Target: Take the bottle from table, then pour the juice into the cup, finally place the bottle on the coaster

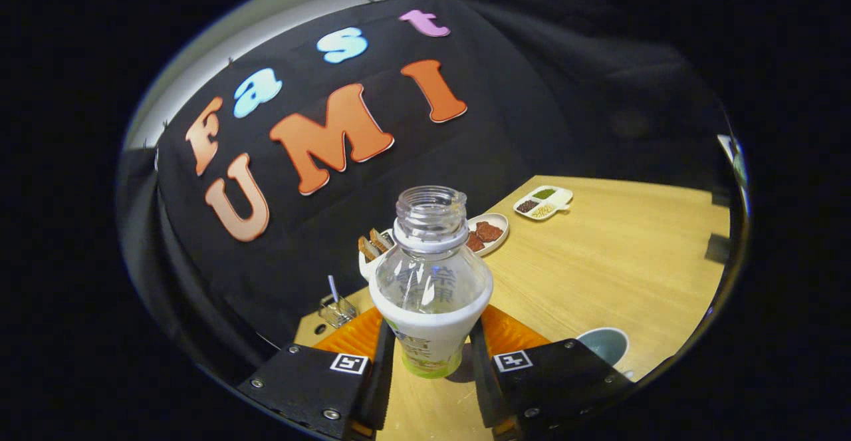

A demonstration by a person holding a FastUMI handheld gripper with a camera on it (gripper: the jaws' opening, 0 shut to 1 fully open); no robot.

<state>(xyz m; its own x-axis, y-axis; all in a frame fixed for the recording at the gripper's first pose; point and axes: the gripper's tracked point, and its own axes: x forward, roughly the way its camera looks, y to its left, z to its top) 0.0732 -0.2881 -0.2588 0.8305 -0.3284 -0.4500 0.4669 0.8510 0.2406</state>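
Tongs: the gripper (431, 361) has both fingers pressed against the sides of the bottle, pinching it low on its labelled part.
Bottle: the bottle (431, 288) stands upright between the fingers, cap off, neck open at the top; the clear upper part looks nearly empty, and the white label wraps the lower half.
Table: a pale wooden table (618, 261) lies under and beyond the fingers.
Cup: a cup (604, 346) with a grey-blue inside sits on the table just to the right of the right finger, partly hidden by it.
Left of the tongs: a small clear holder (336, 308) with a thin stick in it stands near the table's edge.
Beyond the bottle: a white dish of brown pieces (488, 233) sits behind it, and further off to the right a divided tray (544, 202) holds three small heaps.
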